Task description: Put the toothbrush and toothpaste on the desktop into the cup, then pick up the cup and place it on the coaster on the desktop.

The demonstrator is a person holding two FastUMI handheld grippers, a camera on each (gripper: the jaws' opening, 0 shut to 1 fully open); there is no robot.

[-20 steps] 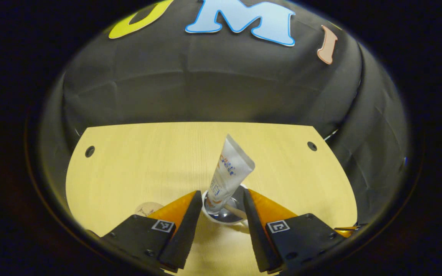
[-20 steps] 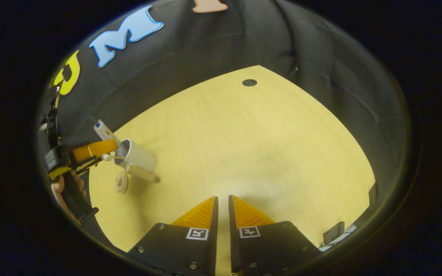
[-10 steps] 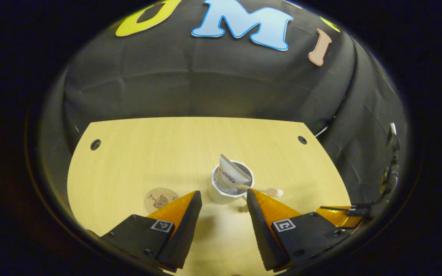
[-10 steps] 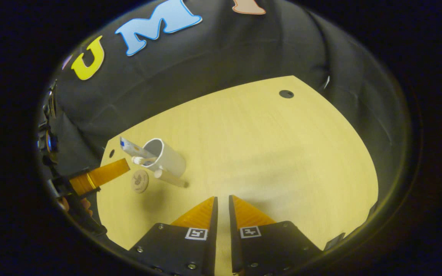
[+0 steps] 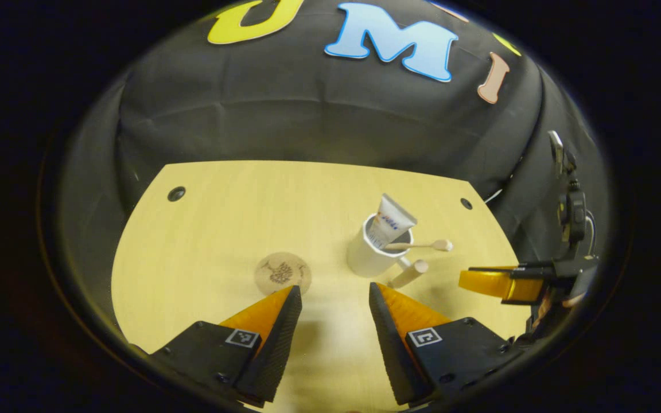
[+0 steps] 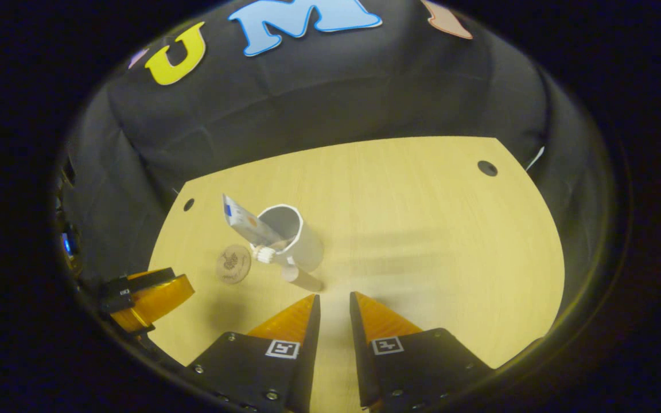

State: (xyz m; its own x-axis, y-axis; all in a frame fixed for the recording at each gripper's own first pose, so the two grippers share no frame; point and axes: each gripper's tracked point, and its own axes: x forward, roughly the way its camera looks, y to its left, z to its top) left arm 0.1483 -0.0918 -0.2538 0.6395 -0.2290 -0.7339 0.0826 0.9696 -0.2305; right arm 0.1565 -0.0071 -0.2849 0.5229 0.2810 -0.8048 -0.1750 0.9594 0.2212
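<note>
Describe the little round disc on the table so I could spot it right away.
Start at the pale wooden table and find the white cup holding a toothpaste tube and a toothbrush. Beside the cup, apart from it, lies the coaster. It is the only flat thing there: a thin brown disc with a dark drawing in its middle.

My left gripper (image 5: 335, 298) and right gripper (image 6: 334, 307) both have black bodies dotted with small screws, each wedge-shaped finger base carrying a square black-and-white marker.
</note>
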